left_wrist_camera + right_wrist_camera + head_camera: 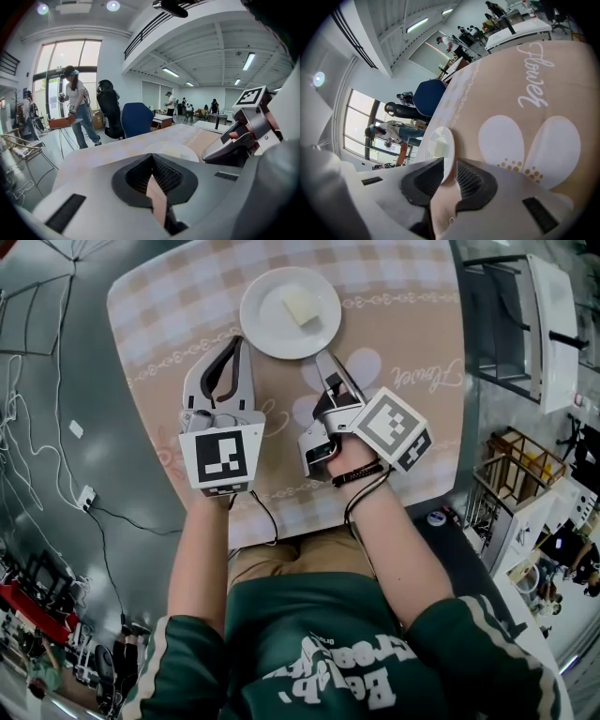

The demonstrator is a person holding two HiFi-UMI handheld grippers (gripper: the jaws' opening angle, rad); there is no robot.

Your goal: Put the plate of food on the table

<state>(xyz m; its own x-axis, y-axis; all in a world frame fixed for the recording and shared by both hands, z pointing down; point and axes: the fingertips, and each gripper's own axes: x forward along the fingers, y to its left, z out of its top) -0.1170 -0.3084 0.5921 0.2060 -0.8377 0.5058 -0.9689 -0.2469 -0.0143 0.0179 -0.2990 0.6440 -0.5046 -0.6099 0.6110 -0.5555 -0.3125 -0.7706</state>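
A white plate (261, 294) carrying a pale yellow block of food (300, 307) lies flat on the tan checked tablecloth of the table (412, 334), at its far middle. My right gripper (324, 357) points at the plate's near right rim. In the right gripper view the jaws of that gripper (449, 164) stand a narrow gap apart, and the rim of the plate (446, 140) shows in the gap with shadow beside it. My left gripper (238, 341) rests shut on the cloth just below the plate's left side, holding nothing. The plate (171, 151) lies beyond its closed tips (151, 157).
White shelving (548, 324) and a wooden crate (520, 460) stand right of the table. Cables (37, 456) trail over the grey floor on the left. A blue chair (136, 119) and a standing person (77, 108) are beyond the table's far side.
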